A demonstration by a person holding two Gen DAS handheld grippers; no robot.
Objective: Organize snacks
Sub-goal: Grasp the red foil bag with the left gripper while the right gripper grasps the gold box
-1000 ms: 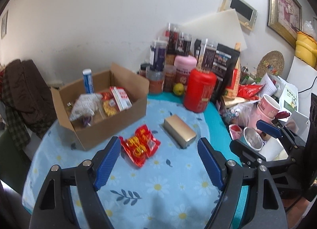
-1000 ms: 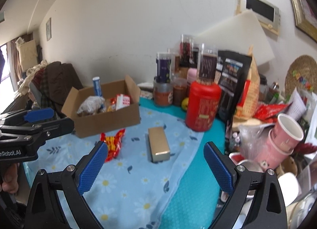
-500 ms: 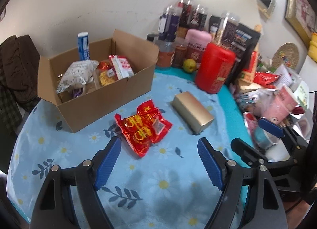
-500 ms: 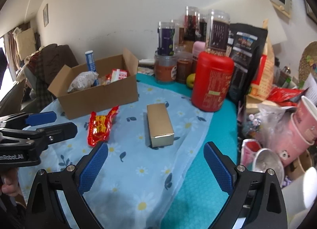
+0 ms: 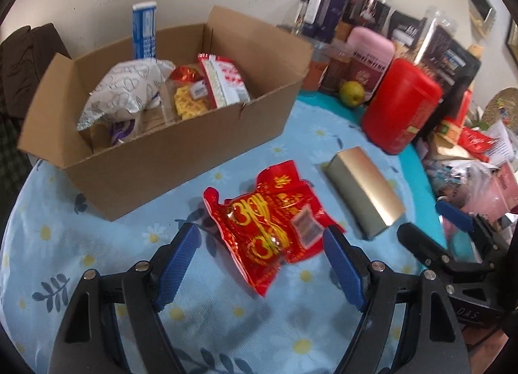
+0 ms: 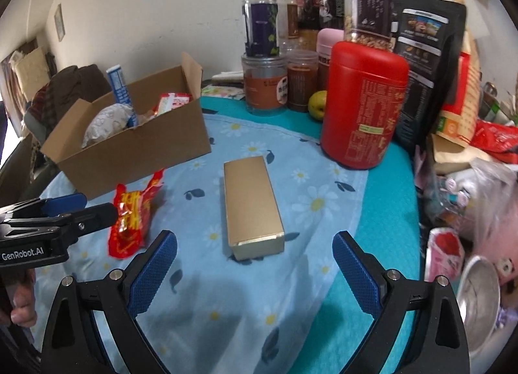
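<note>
Cardboard box (image 5: 168,160) already holds several snacks. Red snack packet (image 5: 272,228) and gold box (image 6: 251,204) lie loose on the tablecloth. Left gripper (image 5: 260,246) and right gripper (image 6: 254,257) both wide open, empty, over them.

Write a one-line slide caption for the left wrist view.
Open left gripper above a red snack packet on the floral cloth, between a cardboard box of snacks and a gold box.

Jar (image 6: 367,2) labels blurred, pkt (image 5: 272,225) print unreadable
</note>
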